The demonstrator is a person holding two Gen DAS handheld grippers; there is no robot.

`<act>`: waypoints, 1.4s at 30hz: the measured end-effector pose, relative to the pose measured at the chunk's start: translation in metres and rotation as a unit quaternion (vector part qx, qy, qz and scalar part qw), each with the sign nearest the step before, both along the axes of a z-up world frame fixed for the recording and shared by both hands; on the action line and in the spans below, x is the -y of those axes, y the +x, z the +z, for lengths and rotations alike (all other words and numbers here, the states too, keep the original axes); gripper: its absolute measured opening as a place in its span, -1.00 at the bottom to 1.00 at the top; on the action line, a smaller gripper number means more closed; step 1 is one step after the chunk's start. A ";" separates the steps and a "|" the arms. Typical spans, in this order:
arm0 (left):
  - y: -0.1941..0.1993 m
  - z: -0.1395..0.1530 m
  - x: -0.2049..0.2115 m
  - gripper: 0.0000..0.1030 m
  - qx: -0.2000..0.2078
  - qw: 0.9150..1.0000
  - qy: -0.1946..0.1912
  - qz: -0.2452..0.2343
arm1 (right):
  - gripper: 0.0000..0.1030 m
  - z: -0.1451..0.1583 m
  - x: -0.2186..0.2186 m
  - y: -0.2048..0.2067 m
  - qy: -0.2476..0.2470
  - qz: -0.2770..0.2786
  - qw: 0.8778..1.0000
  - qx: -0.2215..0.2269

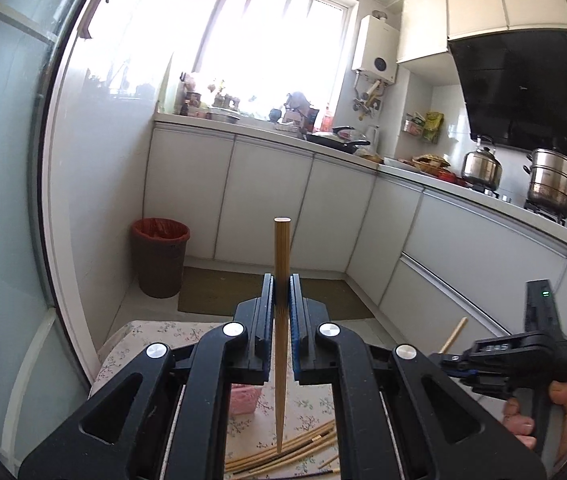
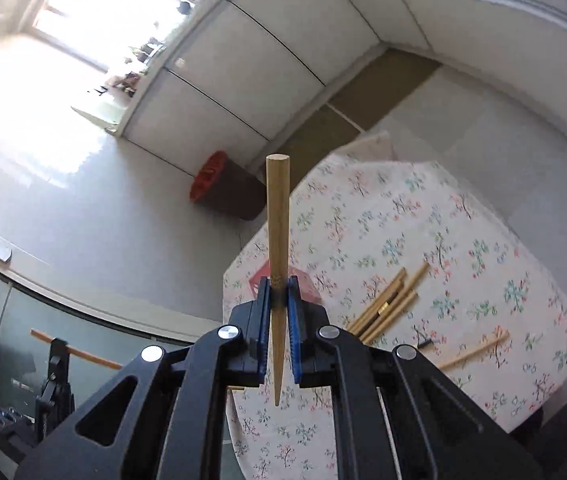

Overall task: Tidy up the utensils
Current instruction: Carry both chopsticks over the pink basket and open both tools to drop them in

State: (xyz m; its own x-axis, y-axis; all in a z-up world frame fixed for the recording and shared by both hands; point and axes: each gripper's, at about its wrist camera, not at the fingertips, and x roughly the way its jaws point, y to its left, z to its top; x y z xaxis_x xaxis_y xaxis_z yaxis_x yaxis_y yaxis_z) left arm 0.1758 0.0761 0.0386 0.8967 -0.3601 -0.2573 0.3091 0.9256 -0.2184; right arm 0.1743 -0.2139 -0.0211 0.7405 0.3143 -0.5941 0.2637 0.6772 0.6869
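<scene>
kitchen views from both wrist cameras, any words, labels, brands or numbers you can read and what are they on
None can be read.
Sticker on the black range hood: too small.
Round display on the white wall water heater: blurred.
Yellow-green packet hanging on the wall: print blurred.
Marking on the right gripper's black handle: illegible.
Dark band on the held bamboo chopstick: no readable characters.

the left tongs (image 1: 282, 292) and right tongs (image 2: 279, 292) are black with blue pads and silver rivets. each pinches a tan wooden chopstick: the left one (image 1: 282, 256), the right one (image 2: 277, 216). the worktop (image 2: 463, 240) wears a cream cloth with a floral print in teal, pink and dark twigs. loose chopsticks (image 2: 387, 304) on it are the same tan. a pink basket (image 1: 245, 398) sits there. the bin (image 1: 160, 256) is brown with a red liner; cabinets (image 1: 267, 204) are white.
</scene>
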 end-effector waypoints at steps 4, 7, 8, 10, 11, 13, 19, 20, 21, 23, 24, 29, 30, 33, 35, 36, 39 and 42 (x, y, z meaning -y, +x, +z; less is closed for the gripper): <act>0.034 0.000 0.005 -0.88 0.017 0.999 0.001 0.042 | -0.83 0.025 -0.001 0.017 -0.027 0.000 0.998 0.050; 0.061 -0.006 0.013 -0.87 0.030 0.998 0.011 0.056 | -0.84 0.034 -0.002 0.031 -0.051 0.000 0.996 0.075; 0.068 -0.011 0.015 -0.87 0.031 0.998 0.016 0.059 | -0.83 0.034 -0.004 0.035 -0.058 0.002 0.995 0.081; 0.087 -0.024 0.021 -0.87 0.024 0.997 0.023 0.065 | -0.83 0.032 -0.005 0.046 -0.064 0.009 0.994 0.089; 0.094 -0.030 0.023 -0.86 0.022 0.997 0.029 0.069 | -0.83 0.031 -0.007 0.050 -0.066 0.014 0.993 0.093; 0.109 -0.045 0.027 -0.86 0.017 0.996 0.036 0.075 | -0.83 0.024 -0.010 0.061 -0.076 0.019 0.992 0.098; 0.137 -0.082 0.025 -0.86 -0.022 0.995 0.045 0.082 | -0.83 0.004 -0.021 0.089 -0.085 0.034 0.990 0.106; 0.136 -0.084 0.021 -0.86 -0.027 0.996 0.040 0.080 | -0.83 0.001 -0.022 0.094 -0.080 0.035 0.991 0.104; 0.132 -0.083 0.017 -0.86 -0.026 0.996 0.031 0.080 | -0.83 -0.002 -0.022 0.098 -0.077 0.037 0.991 0.103; 0.115 -0.070 0.001 -0.86 -0.012 0.996 0.009 0.087 | -0.83 -0.004 -0.027 0.105 -0.083 0.042 0.990 0.108; 0.107 -0.060 -0.007 -0.86 -0.005 0.996 -0.002 0.090 | -0.83 -0.004 -0.030 0.108 -0.086 0.044 0.989 0.111; 0.062 -0.018 -0.046 -0.75 0.020 0.992 -0.047 0.117 | -0.83 -0.006 -0.049 0.129 -0.104 0.050 0.985 0.125; 0.055 -0.015 -0.052 -0.68 0.021 0.991 -0.054 0.122 | -0.83 -0.009 -0.055 0.136 -0.114 0.049 0.984 0.128; 0.043 -0.015 -0.062 -0.60 0.020 0.989 -0.056 0.135 | -0.83 -0.020 -0.072 0.154 -0.133 0.056 0.981 0.132; 0.043 -0.021 -0.065 -0.58 0.012 0.988 -0.048 0.146 | -0.83 -0.030 -0.084 0.166 -0.142 0.064 0.979 0.132; 0.045 -0.025 -0.064 -0.58 0.004 0.988 -0.041 0.151 | -0.83 -0.037 -0.090 0.173 -0.145 0.069 0.979 0.127; 0.053 -0.033 -0.064 -0.58 -0.013 0.987 -0.031 0.157 | -0.78 -0.056 -0.105 0.185 -0.148 0.090 0.979 0.103; 0.057 -0.036 -0.061 -0.43 -0.020 0.987 -0.016 0.160 | -0.71 -0.063 -0.114 0.183 -0.161 0.102 0.977 0.092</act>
